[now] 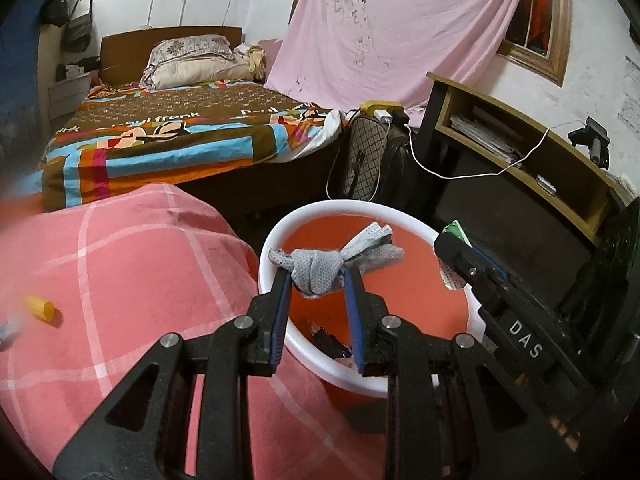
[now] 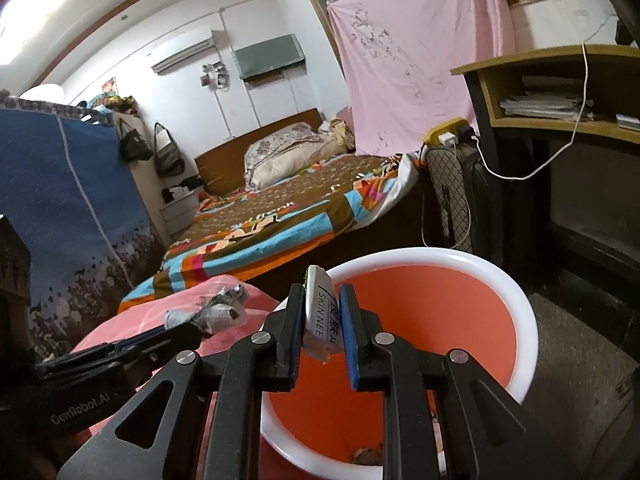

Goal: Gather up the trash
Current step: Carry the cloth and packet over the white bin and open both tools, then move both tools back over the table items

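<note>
My left gripper (image 1: 316,274) is shut on a crumpled grey mesh wipe (image 1: 320,270), held over the near-left rim of an orange bin with a white rim (image 1: 344,206). My right gripper (image 2: 322,296) is shut on a small white packet (image 2: 320,312) printed with black letters, held upright over the bin's left edge (image 2: 524,312). In the right wrist view the left gripper's wipe (image 2: 216,312) shows at the left, above the pink cloth. Scraps of trash lie at the bin's bottom.
A pink checked cloth (image 1: 120,280) covers the surface left of the bin, with a yellow cap (image 1: 40,308) on it. A bed (image 1: 180,132) lies beyond. Bags (image 1: 368,152) and a wooden desk shelf (image 1: 520,148) stand behind and right of the bin.
</note>
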